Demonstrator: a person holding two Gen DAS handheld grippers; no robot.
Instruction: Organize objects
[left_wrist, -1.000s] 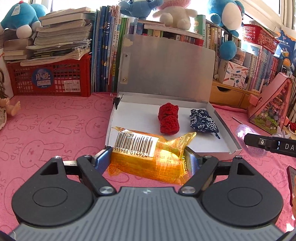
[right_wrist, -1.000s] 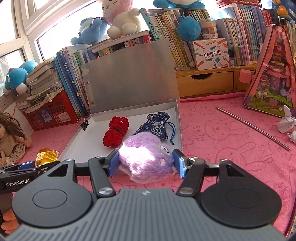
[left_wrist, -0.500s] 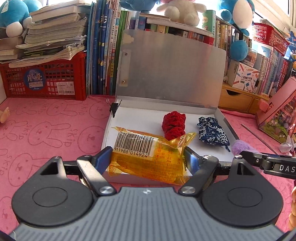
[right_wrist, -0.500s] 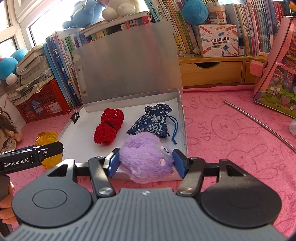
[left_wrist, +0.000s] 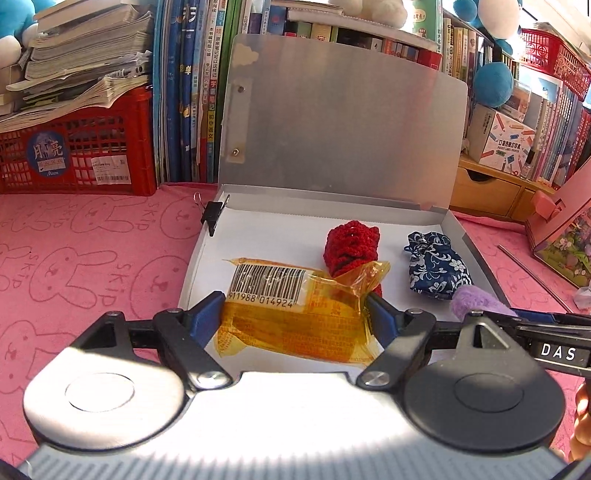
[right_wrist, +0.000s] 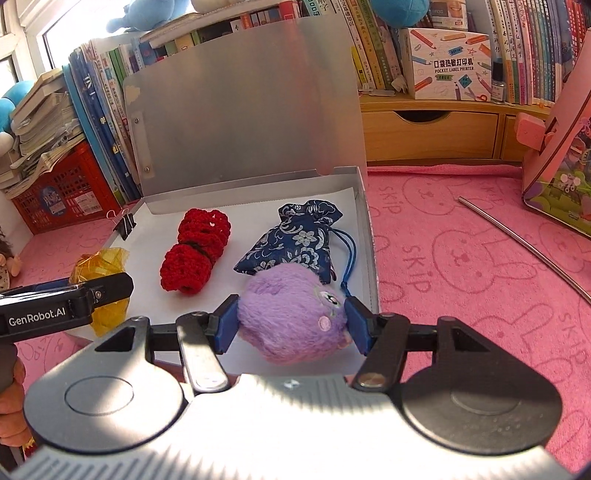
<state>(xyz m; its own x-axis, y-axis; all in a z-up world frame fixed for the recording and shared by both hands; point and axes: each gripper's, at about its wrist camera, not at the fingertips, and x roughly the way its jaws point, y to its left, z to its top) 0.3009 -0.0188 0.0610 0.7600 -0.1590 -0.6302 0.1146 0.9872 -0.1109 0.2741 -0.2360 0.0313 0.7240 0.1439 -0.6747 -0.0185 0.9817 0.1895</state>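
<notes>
Over the front edge of the open grey box (left_wrist: 207, 236), the left gripper (left_wrist: 295, 314) pinches an orange snack packet (left_wrist: 295, 317) by its ends; it looks light and crinkly-slick. The right gripper (right_wrist: 291, 321) squeezes a purple plush toy (right_wrist: 291, 314) across its soft middle, probably compressible and safe to grip firmly.

In the open box (right_wrist: 364, 206) on the surface (right_wrist: 461, 258), the crochet roll (right_wrist: 195, 254) lies left of the pouch (right_wrist: 295, 240). The plush (right_wrist: 291, 314) sits before the pouch, the packet (left_wrist: 295, 314) before the roll. A binder clip (left_wrist: 213, 218) grips the box's left wall; books (left_wrist: 184, 92) stand behind.
</notes>
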